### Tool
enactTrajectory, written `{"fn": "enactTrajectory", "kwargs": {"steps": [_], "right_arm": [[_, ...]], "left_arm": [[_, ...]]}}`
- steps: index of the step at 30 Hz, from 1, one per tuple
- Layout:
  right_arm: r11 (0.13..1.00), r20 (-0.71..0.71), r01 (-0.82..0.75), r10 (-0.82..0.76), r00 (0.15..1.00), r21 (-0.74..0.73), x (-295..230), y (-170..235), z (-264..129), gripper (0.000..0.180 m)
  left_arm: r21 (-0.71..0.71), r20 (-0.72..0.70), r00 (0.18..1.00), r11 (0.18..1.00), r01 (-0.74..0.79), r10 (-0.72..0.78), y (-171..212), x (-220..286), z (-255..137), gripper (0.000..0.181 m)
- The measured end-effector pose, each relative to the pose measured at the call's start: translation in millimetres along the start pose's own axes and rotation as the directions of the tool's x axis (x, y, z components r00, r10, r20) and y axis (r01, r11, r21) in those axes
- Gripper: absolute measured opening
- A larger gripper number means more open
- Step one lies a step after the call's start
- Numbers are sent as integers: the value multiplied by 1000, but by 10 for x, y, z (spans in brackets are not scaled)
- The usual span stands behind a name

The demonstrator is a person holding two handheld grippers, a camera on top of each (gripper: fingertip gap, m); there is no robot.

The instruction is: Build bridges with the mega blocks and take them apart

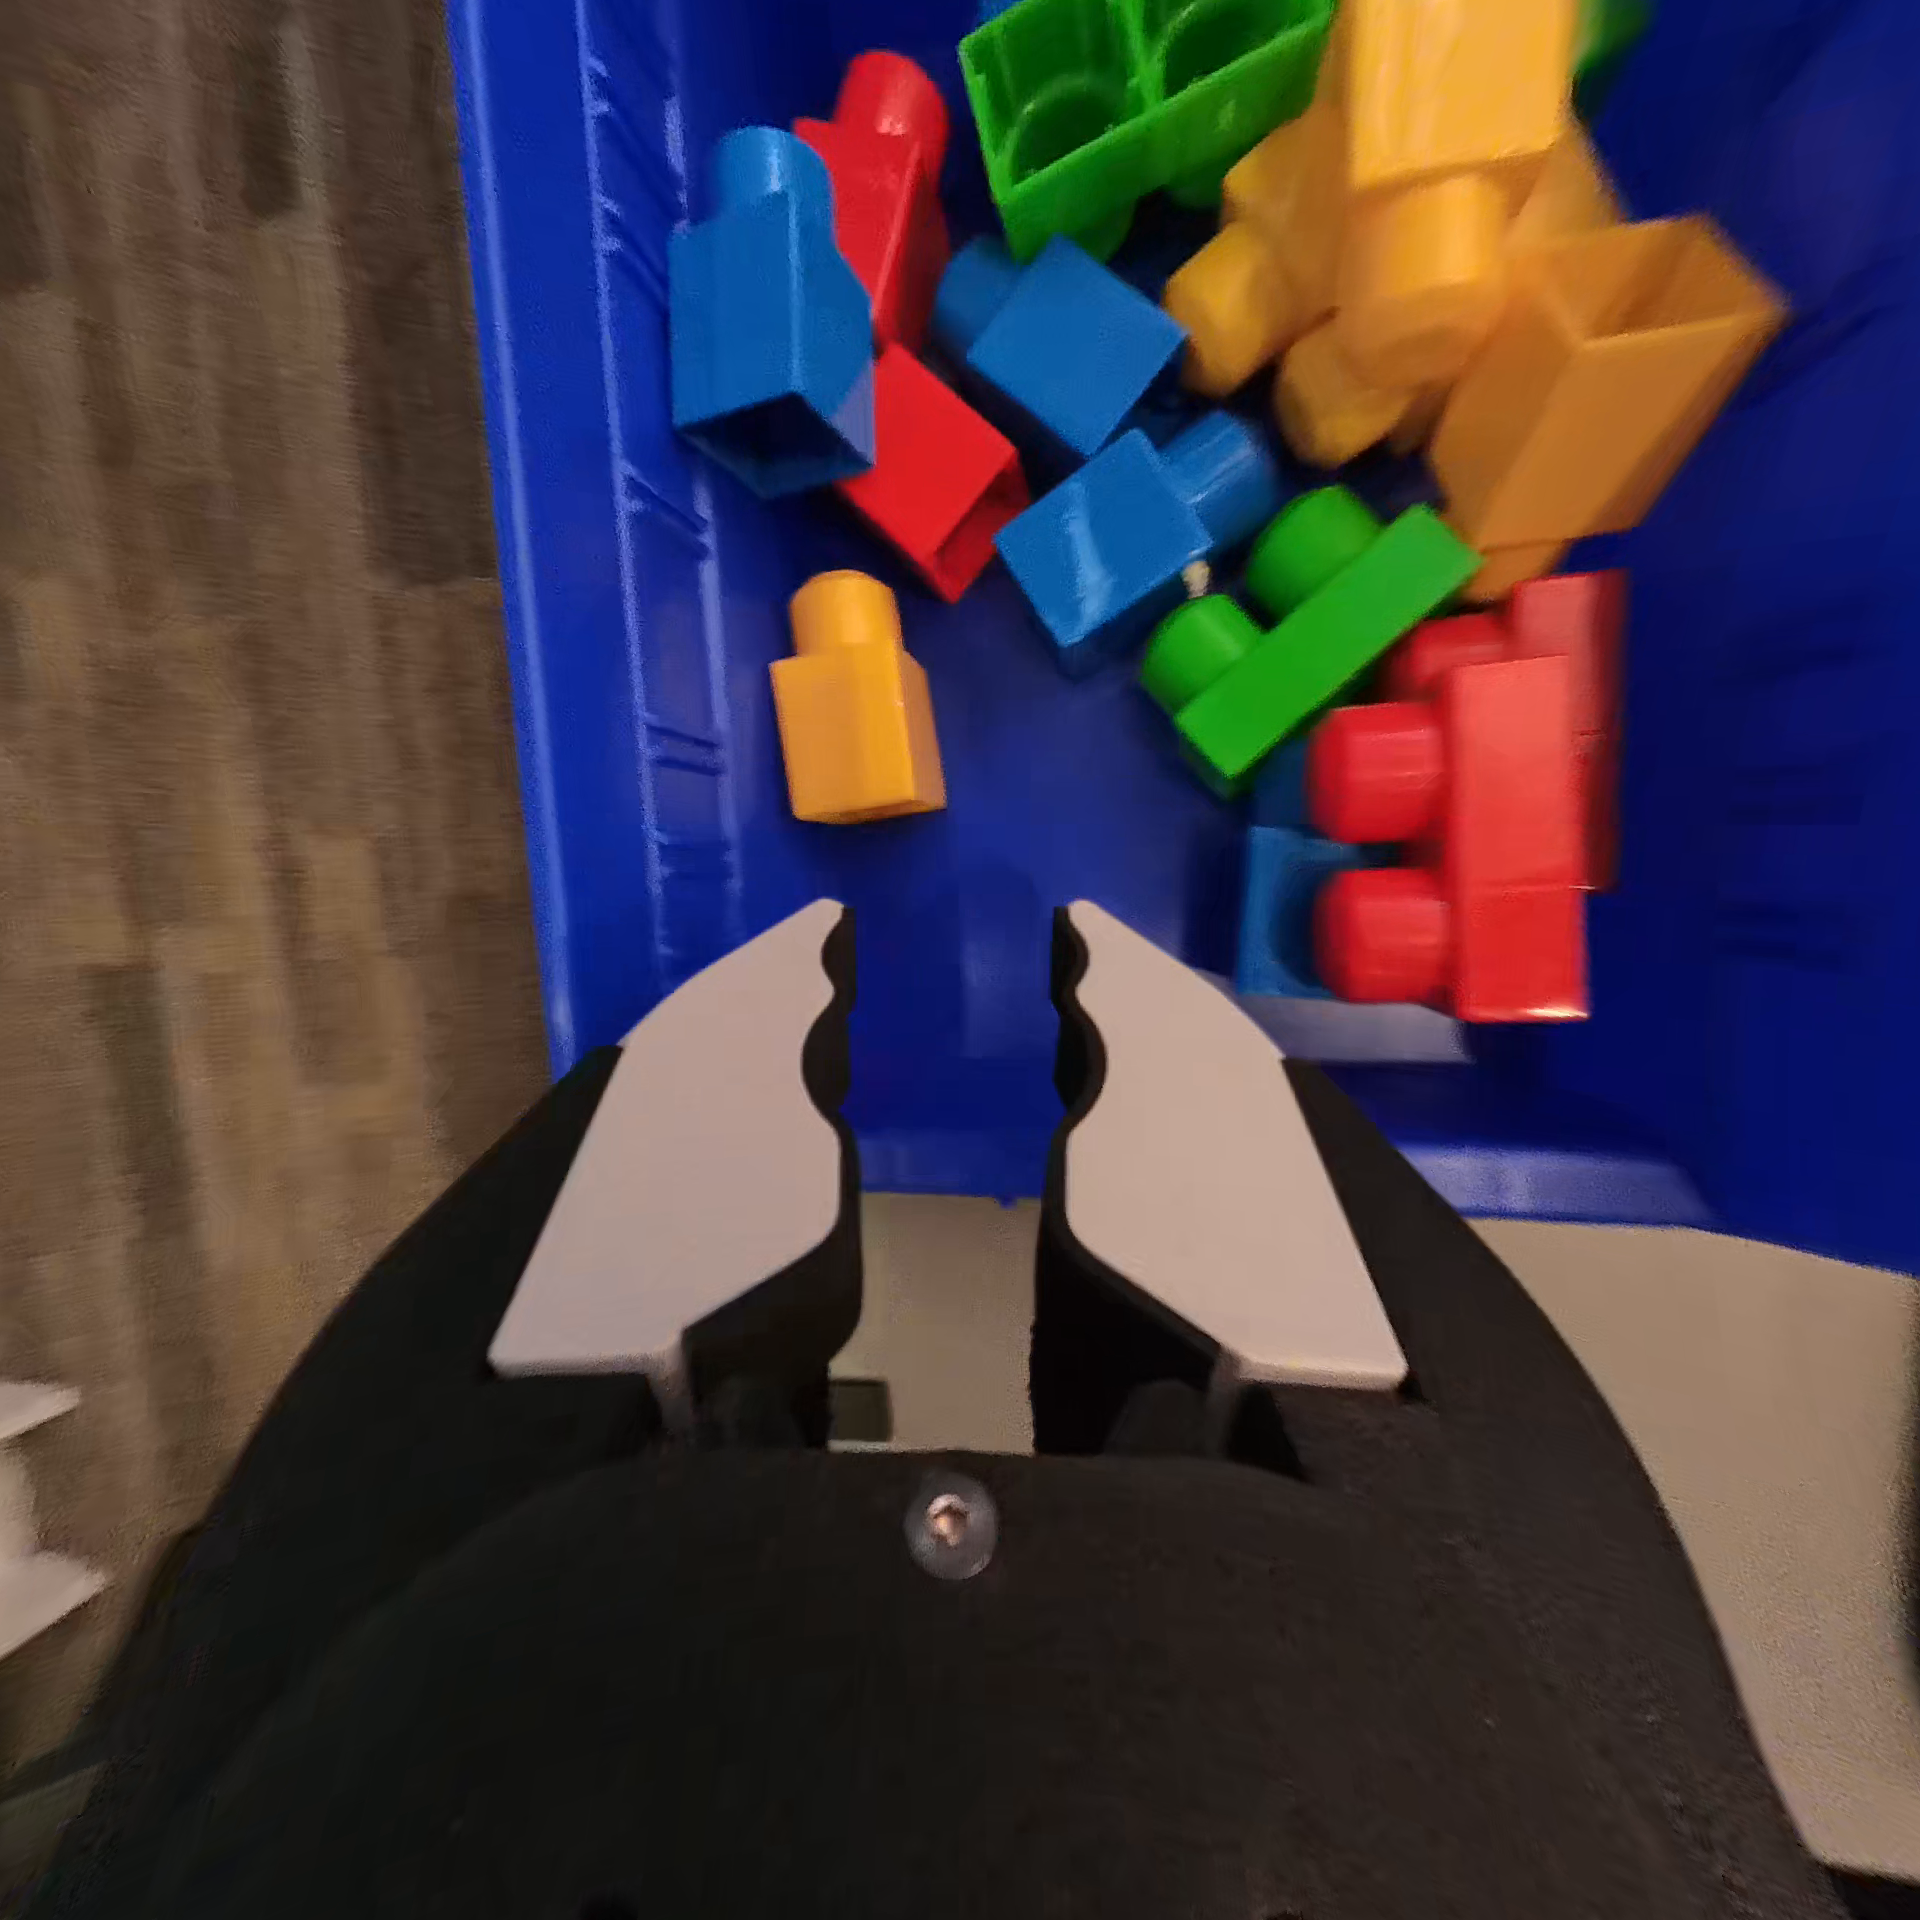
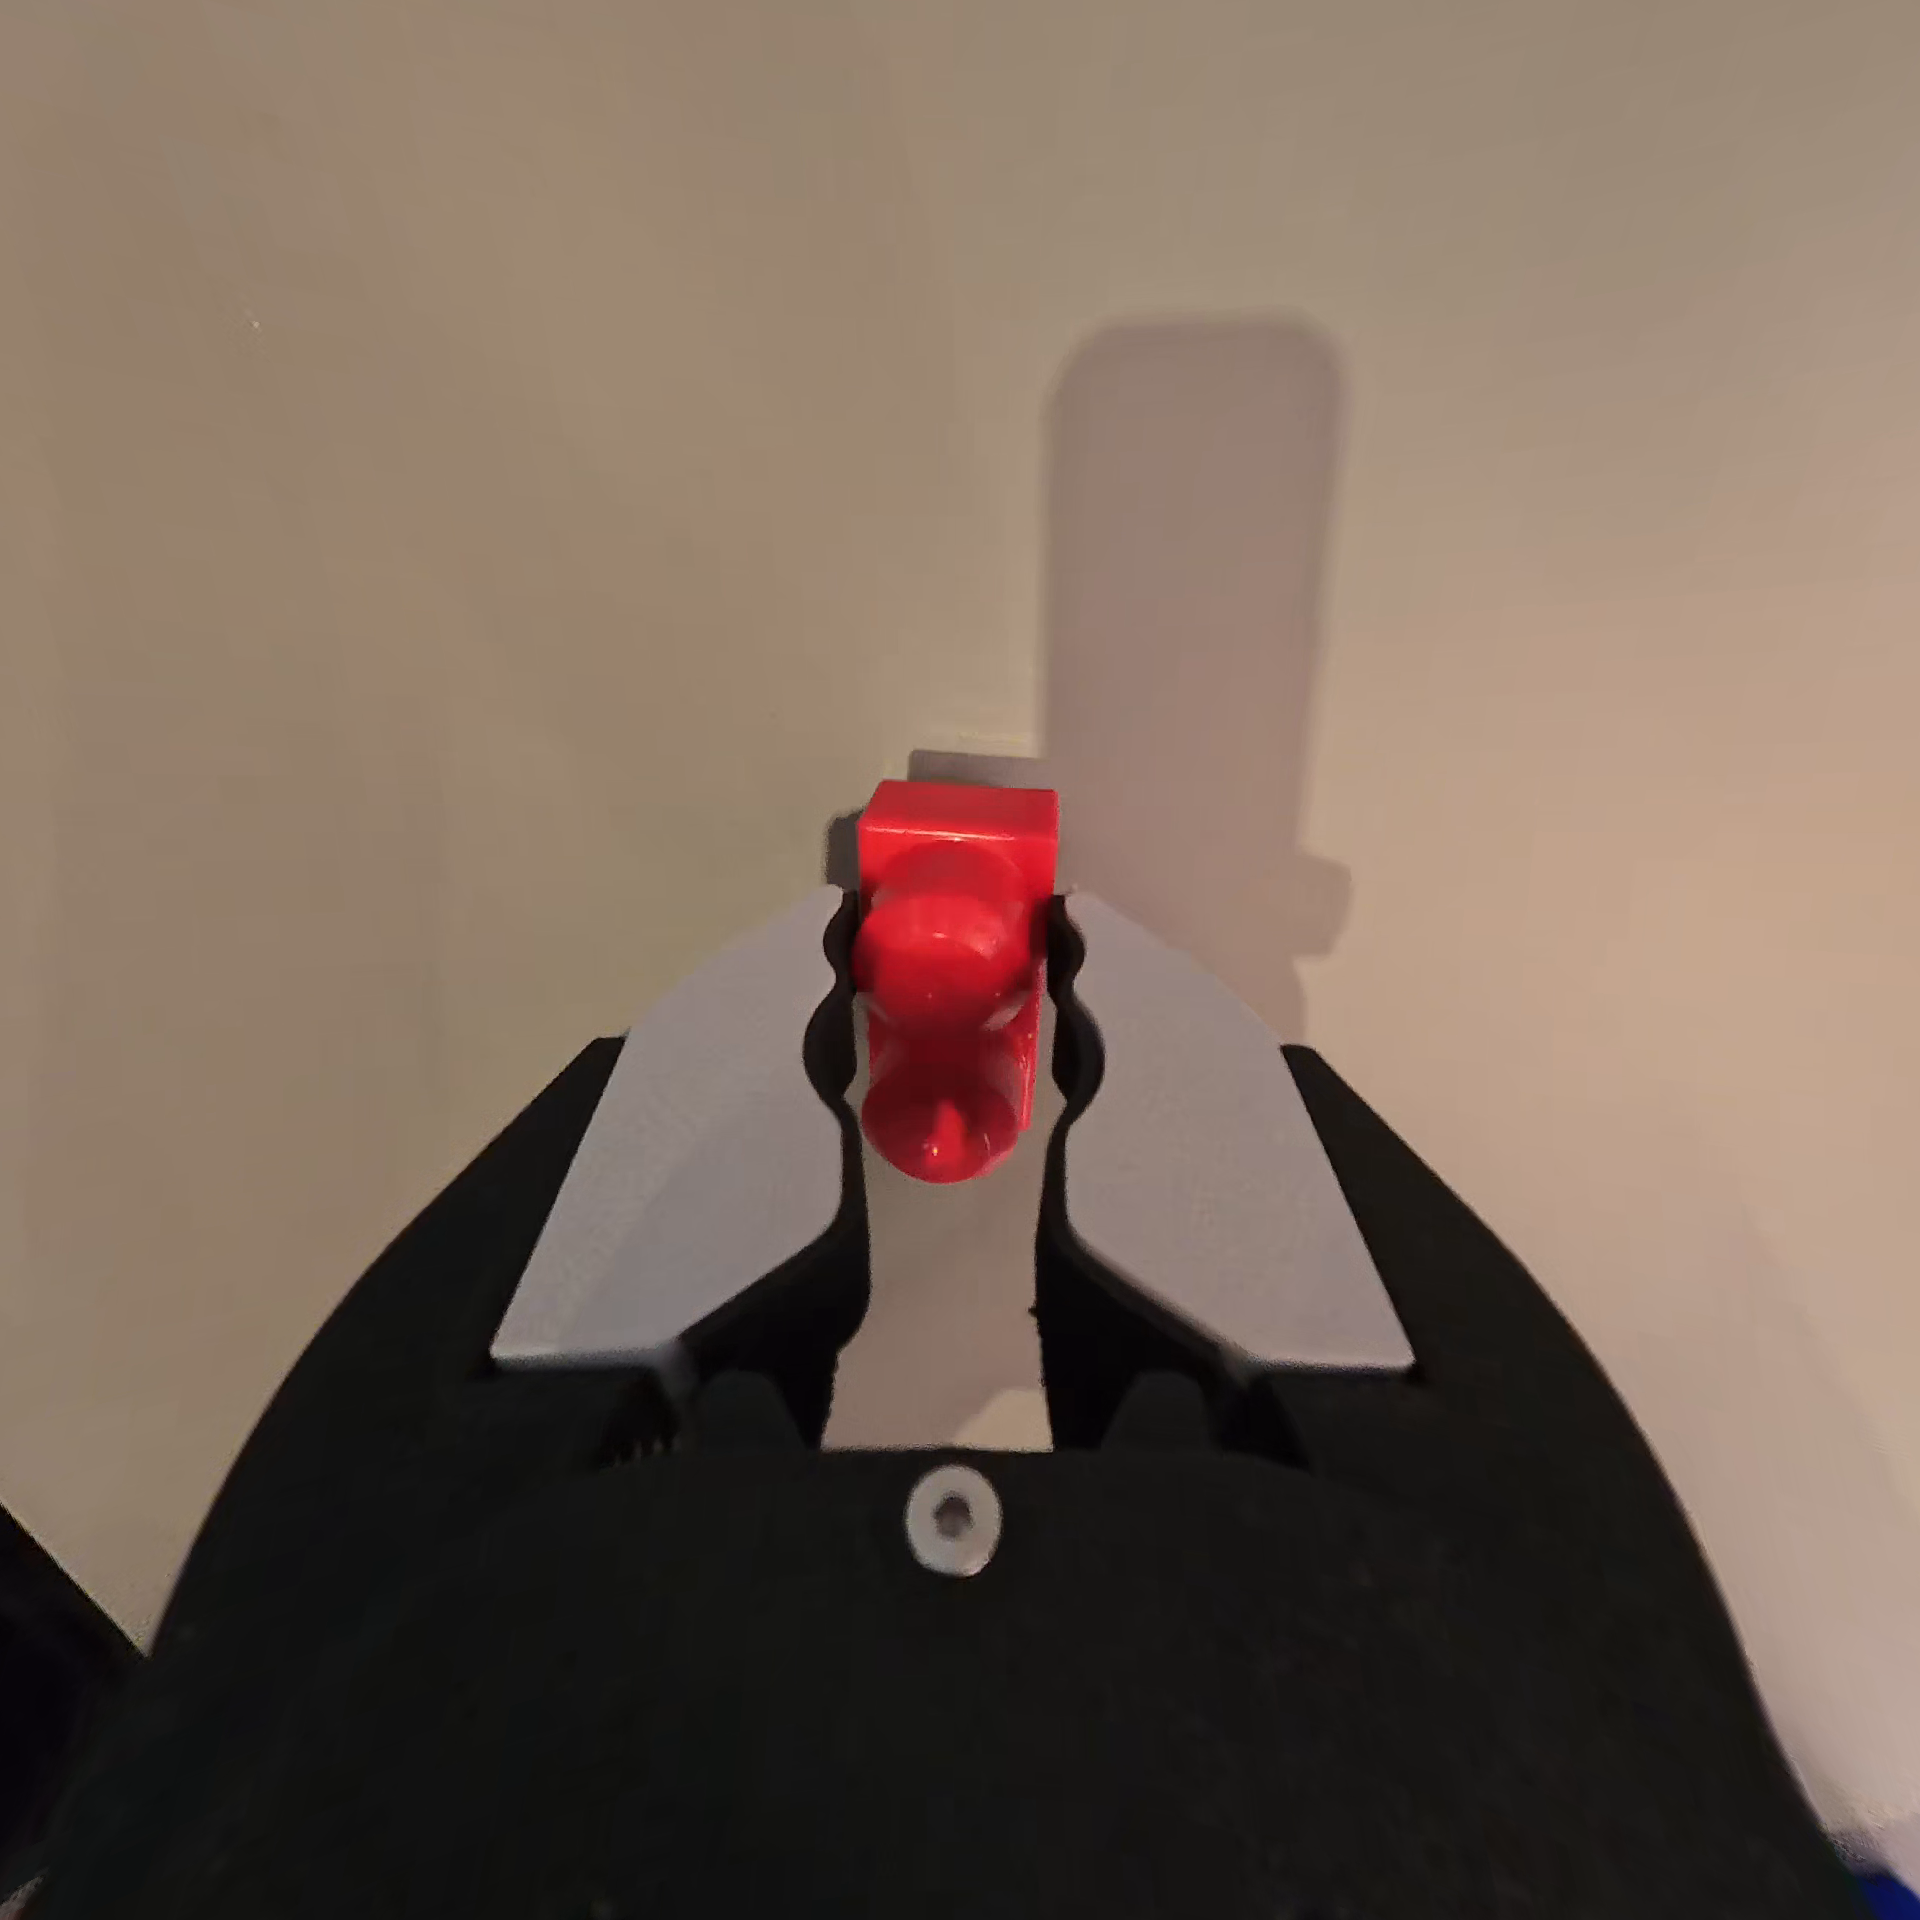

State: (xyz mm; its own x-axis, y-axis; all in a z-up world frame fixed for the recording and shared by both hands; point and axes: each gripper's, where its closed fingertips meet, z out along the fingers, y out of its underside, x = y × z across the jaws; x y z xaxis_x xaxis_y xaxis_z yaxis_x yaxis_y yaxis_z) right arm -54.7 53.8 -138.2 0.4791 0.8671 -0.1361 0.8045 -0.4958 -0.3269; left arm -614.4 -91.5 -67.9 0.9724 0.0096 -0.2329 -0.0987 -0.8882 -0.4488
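Many loose blocks lie heaped in the blue bin (image 1: 1039,987), which fills the upper right of the left wrist view; its ribbed wall (image 1: 623,520) runs down the left of the pile, and past it is patterned carpet (image 1: 239,623). Open bin floor shows only at lower centre, just ahead of the left tool (image 1: 954,920), whose fingers stand parted around nothing.

Among the bigger pieces, a yellow cluster (image 1: 1455,291) at upper right is motion-blurred, so its shape is uncertain. A two-stud green block (image 1: 1314,634) and a red one (image 1: 1475,821) overlap near it. Easiest to reach is the small yellow single-stud block (image 1: 857,707), lying apart from the heap.

These look like light, rigid, glossy plastic; flat opposite sides should give a surer hold than the round studs.

Over the pale tabletop (image 2: 520,520), the right tool (image 2: 954,914) is clamped on a red two-stud block (image 2: 951,987), held by its sides, studs toward the camera.
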Motion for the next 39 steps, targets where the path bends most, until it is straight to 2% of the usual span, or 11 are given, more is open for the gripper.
{"fn": "enactTrajectory", "kwargs": {"steps": [3,9,14,16,22,28,39], "right_arm": [[999,-10,41,-41,999,-34,-40,2,83,34],[997,-9,65,-66,998,-47,-74,-2,134,34],[999,-12,43,-43,999,6,-63,-60,20,44],[998,-25,37,-36,999,51,-37,-115,-67,44],[985,-49,64,-57,997,158,-28,-243,-266,43],[985,-23,62,-59,998,163,-17,-223,-253,36],[984,0,71,-72,997,162,-45,-220,-225,33]], "left_arm": [[-31,122,985,993,-117,120,-120,-122,125,39],[14,202,964,984,-178,172,-599,-171,307,45],[38,114,993,999,8,-12,-857,-144,469,40],[27,120,993,1000,8,-11,-927,-194,507,40],[-129,176,981,990,-60,83,-1010,-328,658,40],[-250,210,962,961,-121,175,-977,-339,828,43],[-282,219,959,952,-116,182,-880,-335,930,40]]}}
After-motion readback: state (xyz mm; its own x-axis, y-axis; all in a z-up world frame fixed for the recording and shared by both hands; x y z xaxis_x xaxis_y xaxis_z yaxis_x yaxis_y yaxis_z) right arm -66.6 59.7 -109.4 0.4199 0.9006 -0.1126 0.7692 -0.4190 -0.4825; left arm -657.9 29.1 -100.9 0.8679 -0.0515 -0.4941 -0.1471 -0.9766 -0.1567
